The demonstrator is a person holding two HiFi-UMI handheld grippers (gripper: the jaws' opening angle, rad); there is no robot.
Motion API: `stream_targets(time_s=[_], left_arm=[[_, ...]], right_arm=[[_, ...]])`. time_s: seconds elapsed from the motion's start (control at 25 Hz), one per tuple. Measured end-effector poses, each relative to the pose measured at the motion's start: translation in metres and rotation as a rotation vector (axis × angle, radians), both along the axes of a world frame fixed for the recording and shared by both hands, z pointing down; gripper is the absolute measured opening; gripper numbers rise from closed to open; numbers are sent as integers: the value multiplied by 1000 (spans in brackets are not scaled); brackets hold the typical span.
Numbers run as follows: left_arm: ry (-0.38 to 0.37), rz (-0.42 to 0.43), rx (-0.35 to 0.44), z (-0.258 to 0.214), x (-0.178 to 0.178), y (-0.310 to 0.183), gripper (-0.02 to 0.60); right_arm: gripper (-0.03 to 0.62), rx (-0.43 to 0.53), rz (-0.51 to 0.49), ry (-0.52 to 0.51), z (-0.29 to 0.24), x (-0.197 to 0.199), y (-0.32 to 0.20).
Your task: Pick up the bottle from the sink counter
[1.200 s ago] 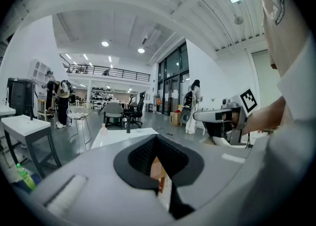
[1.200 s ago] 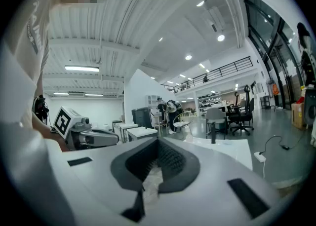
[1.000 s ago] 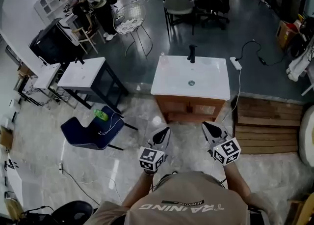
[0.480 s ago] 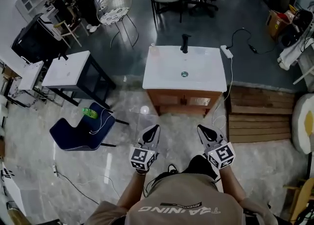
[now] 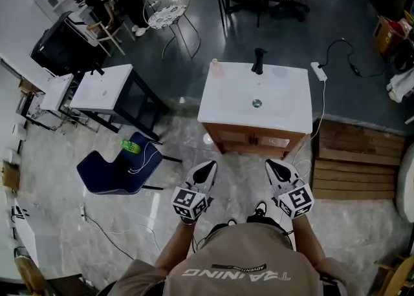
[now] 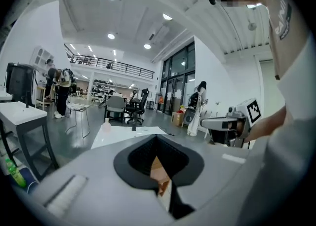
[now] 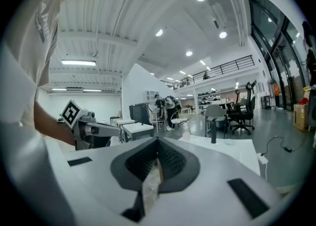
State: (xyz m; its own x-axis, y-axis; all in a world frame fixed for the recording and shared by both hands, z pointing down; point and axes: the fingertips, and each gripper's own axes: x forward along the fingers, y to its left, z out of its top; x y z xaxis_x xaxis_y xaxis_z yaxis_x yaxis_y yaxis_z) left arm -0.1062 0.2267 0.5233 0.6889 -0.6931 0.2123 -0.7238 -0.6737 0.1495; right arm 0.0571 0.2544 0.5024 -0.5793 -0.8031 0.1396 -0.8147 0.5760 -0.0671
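Observation:
A small pale bottle [image 5: 215,68] stands upright on the far left corner of the white sink counter [image 5: 284,117], left of the black faucet [image 5: 259,60]. My left gripper [image 5: 206,173] and right gripper [image 5: 278,170] hang side by side in front of the person, over the floor short of the counter's wooden front. Both are shut with nothing in them. The left gripper view shows its jaws [image 6: 157,138] closed, with the bottle [image 6: 105,124] far ahead. In the right gripper view the jaws [image 7: 158,143] are closed too, and the faucet [image 7: 213,135] is in the distance.
A blue chair [image 5: 116,172] with a green bottle [image 5: 130,147] and a cable sits on the floor to the left. Behind it is a second white-topped stand [image 5: 103,88]. A wooden pallet [image 5: 352,169] lies right of the counter, a power strip [image 5: 318,72] behind it.
The sink counter looks slightly larger and nearer than a second ago. Both grippers have stayed shut and side by side in front of the person.

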Motion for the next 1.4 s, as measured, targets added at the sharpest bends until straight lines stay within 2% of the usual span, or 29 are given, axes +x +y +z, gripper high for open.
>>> stream_targets(time_s=[0.12,0.28,0.52,0.72,1.04,1.2,1.4], left_arm=[[9,-40,15,-7,10,-23,8],[-22,-90,23,-1,19,-44,8],[-29,-132,-36,17,15,-61,8],[-37,-134,13,15,-9,-110,8],[-33,-109,47,13,-50,-184,8],[-25,-62,69,12,-70,-217,8],[-22,-24,59,14,-72,-239,8]], right_arm=[[8,1,-20,-11,1,18,-19],[8,-32,-88,2,13,34,-42],[8,-87,-100,-8,30,44,-68],[8,-103,-120,5,38,22,-97],[8,-70,-73,13,26,-19,-151],[8,-44,-17,8,18,-35,-177],[8,-76,48,-7,23,-34,-188]])
